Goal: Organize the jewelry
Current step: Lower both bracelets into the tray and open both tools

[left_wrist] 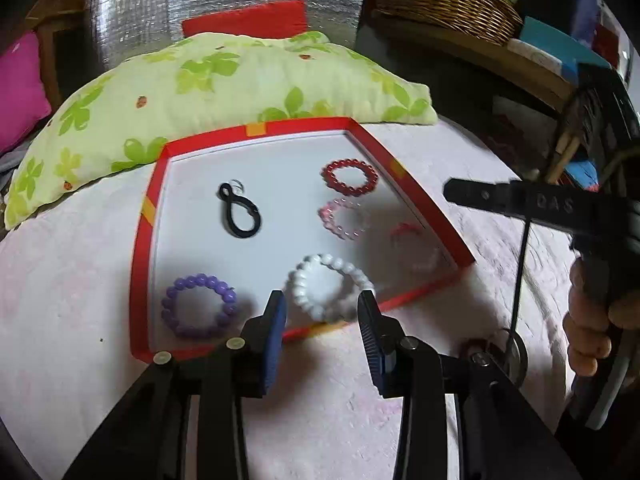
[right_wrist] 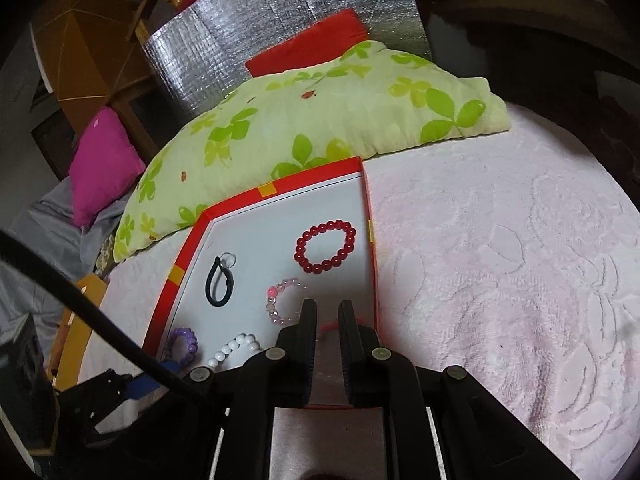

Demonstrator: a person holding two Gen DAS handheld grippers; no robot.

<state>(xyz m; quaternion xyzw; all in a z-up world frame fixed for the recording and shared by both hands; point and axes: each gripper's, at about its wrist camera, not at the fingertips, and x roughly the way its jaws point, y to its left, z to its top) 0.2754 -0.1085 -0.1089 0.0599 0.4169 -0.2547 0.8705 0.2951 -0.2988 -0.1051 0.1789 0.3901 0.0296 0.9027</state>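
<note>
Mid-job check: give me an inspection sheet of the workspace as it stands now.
Surface: pale pink textured bedcover.
Job's things: red-rimmed tray holding red bracelet, pink bracelet, white bracelet, purple bracelet, black hair tie; a faint pale bracelet is blurred.
Clutter: nothing seen on the bedcover.
Grippers: left hand-held gripper open over the white bracelet, gripping nothing; right hand-held gripper nearly closed, red strand between its fingers, grip unclear.
Cables: black cable.
Surroundings: green floral pillow, magenta cushion, wicker basket.
</note>
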